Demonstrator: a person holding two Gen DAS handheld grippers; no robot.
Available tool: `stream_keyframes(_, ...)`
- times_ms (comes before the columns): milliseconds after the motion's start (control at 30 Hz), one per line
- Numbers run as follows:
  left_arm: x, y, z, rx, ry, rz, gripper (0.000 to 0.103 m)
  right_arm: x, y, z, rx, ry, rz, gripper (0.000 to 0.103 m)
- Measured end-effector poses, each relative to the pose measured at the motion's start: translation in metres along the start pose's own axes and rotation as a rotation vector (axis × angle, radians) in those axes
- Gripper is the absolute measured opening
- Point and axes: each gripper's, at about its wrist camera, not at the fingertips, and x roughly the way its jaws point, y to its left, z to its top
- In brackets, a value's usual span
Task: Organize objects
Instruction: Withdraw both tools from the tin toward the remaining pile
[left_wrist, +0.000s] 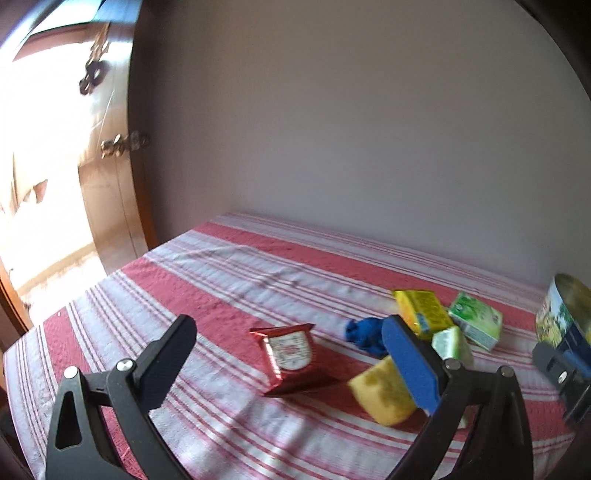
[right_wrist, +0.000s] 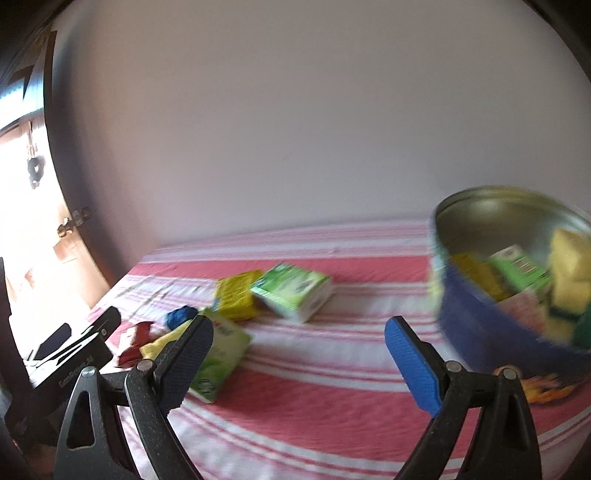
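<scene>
- Both grippers you hold hang over the striped cloth with jaws spread wide and nothing between them; your left gripper (left_wrist: 291, 354) points at the loose pile, your right gripper (right_wrist: 299, 343) at bare cloth beside the tin.
- Your right gripper's tip (left_wrist: 557, 369) shows in the left view just in front of the tin (left_wrist: 565, 314); your left gripper's body (right_wrist: 70, 354) shows at the left edge of the right view.
- A red-and-white striped cloth (right_wrist: 314, 384) covers the surface, which runs back to a plain pale wall (right_wrist: 295, 129). Far left of the tin, a wooden door (left_wrist: 107, 206) stands beside bright daylight.
- The round blue tin (right_wrist: 491, 332), metal inside, sits at the right end of the cloth. In it you have a yellow sponge (right_wrist: 570, 273), a green carton (right_wrist: 521, 269) and a yellow pack (right_wrist: 476, 273), crowded together.
- Left of the tin on the cloth lie a green box (right_wrist: 295, 291) touching a yellow box (right_wrist: 236, 295), then a second green carton (right_wrist: 221, 354) nearer you.
- Further left of the tin are a blue crumpled thing (left_wrist: 364, 334), a yellow sponge wedge (left_wrist: 384, 395) and a red foil packet (left_wrist: 290, 356), which sits between your left gripper's fingers without touching them.
</scene>
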Motion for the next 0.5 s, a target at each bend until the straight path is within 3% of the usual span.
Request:
stream_keyframes(333, 0.015, 0.023, -0.001, -0.109, 0.065, -0.017, 0.102, 0.061, 0.036, -0.012, 0.083, 0.218, 0.138, 0.096)
stream_keyframes(500, 0.016, 0.025, -0.001, -0.11, 0.07, -0.031, 0.102, 0.074, 0.043, -0.014, 0.082, 0.276, 0.14, 0.092)
